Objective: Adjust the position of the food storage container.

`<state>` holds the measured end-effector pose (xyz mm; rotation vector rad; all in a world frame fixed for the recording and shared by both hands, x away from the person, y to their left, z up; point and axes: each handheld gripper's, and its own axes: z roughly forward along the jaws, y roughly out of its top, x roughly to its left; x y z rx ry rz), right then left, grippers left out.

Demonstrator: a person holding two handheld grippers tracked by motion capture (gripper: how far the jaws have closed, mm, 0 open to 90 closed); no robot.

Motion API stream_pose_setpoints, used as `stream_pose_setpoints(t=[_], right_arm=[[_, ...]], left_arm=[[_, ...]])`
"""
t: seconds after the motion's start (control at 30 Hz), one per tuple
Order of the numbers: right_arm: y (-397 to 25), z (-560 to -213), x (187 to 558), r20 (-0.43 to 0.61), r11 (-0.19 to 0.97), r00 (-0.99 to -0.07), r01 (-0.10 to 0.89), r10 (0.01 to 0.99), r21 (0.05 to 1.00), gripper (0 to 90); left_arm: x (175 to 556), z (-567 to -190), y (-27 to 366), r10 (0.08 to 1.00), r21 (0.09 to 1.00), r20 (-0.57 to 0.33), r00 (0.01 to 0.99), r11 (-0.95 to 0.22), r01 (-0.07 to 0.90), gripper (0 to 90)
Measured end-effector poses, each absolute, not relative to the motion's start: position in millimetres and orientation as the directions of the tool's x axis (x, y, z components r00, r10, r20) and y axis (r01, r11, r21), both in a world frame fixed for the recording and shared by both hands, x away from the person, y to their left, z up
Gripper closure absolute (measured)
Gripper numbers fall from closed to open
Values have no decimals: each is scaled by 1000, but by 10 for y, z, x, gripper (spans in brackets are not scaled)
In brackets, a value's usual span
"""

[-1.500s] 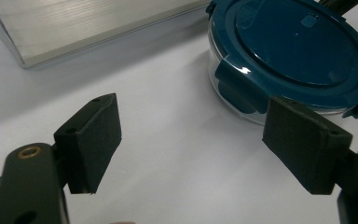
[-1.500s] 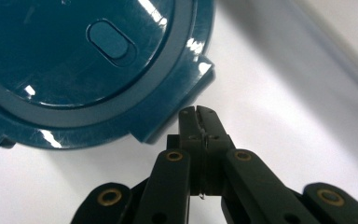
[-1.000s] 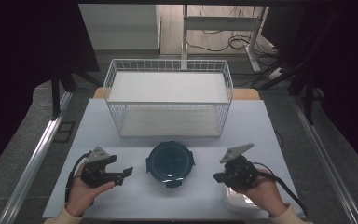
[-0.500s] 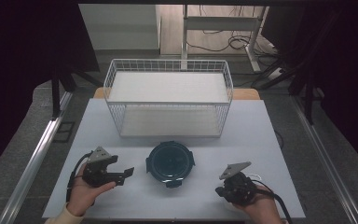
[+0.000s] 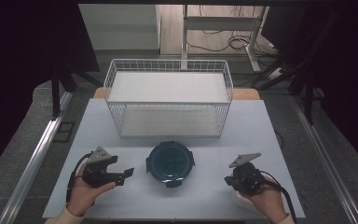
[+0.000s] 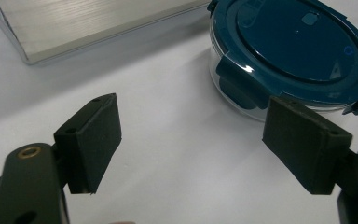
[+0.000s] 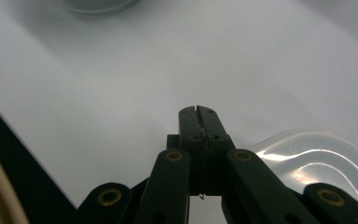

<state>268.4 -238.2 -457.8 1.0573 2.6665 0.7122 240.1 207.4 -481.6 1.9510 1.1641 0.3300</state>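
Round container [image 5: 170,162] with its dark blue clip-on lid sits at the near middle of the white table [image 5: 256,126], between my two hands and just in front of the white wire basket [image 5: 168,95] standing at the far side. My left gripper [image 5: 121,174] rests low over the table near its left edge, jaws spread wide and holding nothing; seen from the left gripper view, the container [image 6: 291,53] lies just beyond the right-hand jaw, not touching it, with bare tabletop between the pads [image 6: 93,140]. My right gripper [image 5: 242,179] hovers near the table's right near corner, jaws pressed together on nothing that I can make out; in the right gripper view a clear plastic piece [image 7: 317,158] lies on the table just beside the closed tips [image 7: 199,116]. Open white surface runs between the container and each gripper. The near edge of the table lies close behind both hands.
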Motion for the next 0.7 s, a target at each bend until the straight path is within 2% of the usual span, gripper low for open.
stream_pose_setpoints(t=[0.4,0.53,0.7], right_arm=[[-2644,-4571,2798,7,571,-668,642,744,513,896],[-2586,-4484,2747,30,553,-683,616,730,561,896],[-2267,-4283,2544,30,551,-739,529,673,645,896]], left_arm=[[2397,-4816,2063,827,757,-178,534,-232,611,194],[2399,-4812,2061,826,757,-177,535,-232,610,194],[2390,-4814,2063,827,760,-180,533,-228,609,194]])
